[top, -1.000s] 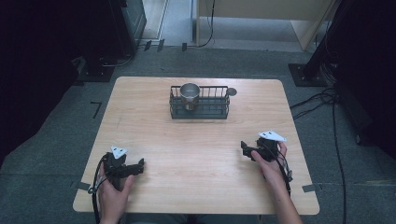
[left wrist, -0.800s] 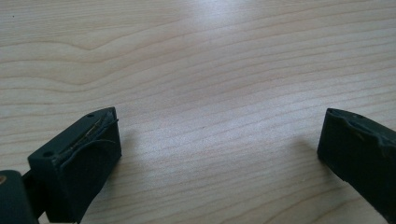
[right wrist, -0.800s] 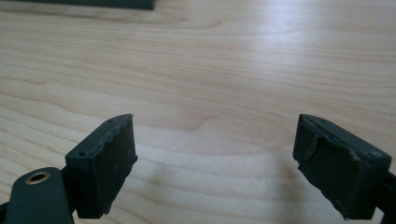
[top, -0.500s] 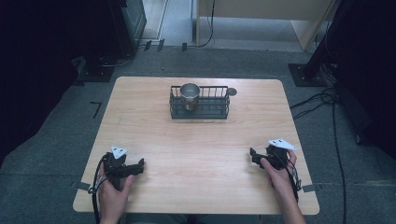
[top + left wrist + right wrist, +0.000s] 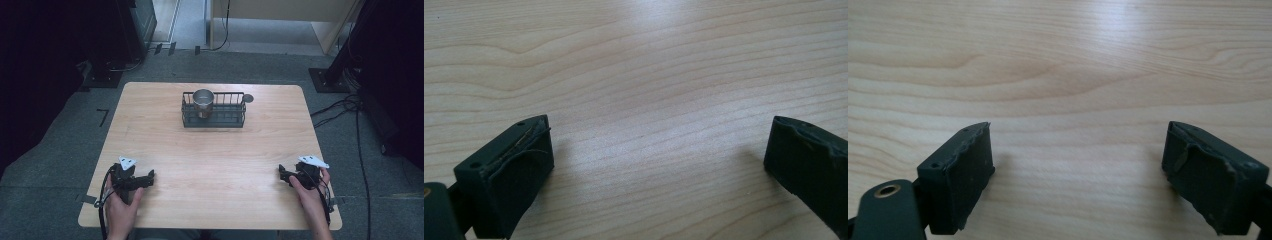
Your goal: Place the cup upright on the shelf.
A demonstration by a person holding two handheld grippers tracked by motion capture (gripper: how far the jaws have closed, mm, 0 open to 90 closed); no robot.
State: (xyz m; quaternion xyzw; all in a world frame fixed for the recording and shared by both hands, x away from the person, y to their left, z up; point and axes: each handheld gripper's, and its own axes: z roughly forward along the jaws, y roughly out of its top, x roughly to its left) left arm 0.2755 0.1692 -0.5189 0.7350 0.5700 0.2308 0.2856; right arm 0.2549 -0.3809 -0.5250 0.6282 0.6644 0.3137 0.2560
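Note:
A black wire basket (image 5: 225,119) stands at the back middle of the wooden table (image 5: 210,155). A metal cup (image 5: 203,102) stands upright in its left end. A small round grey disc (image 5: 248,98) lies just outside its right end. My left gripper (image 5: 148,178) rests low at the near left, jaws pointing right. It is open (image 5: 659,135) over bare wood. At the near right, my right gripper (image 5: 283,175) points left. It is also open (image 5: 1078,135), with nothing between its pads. Both are far from the basket.
The table's front edge lies just behind both hands. Grey carpet surrounds the table. Dark equipment stands to the left and right, and cables (image 5: 350,107) trail on the floor at the right.
My right gripper has moved back toward the near right corner and settled lower over the table. The left gripper, basket and cup have not moved.

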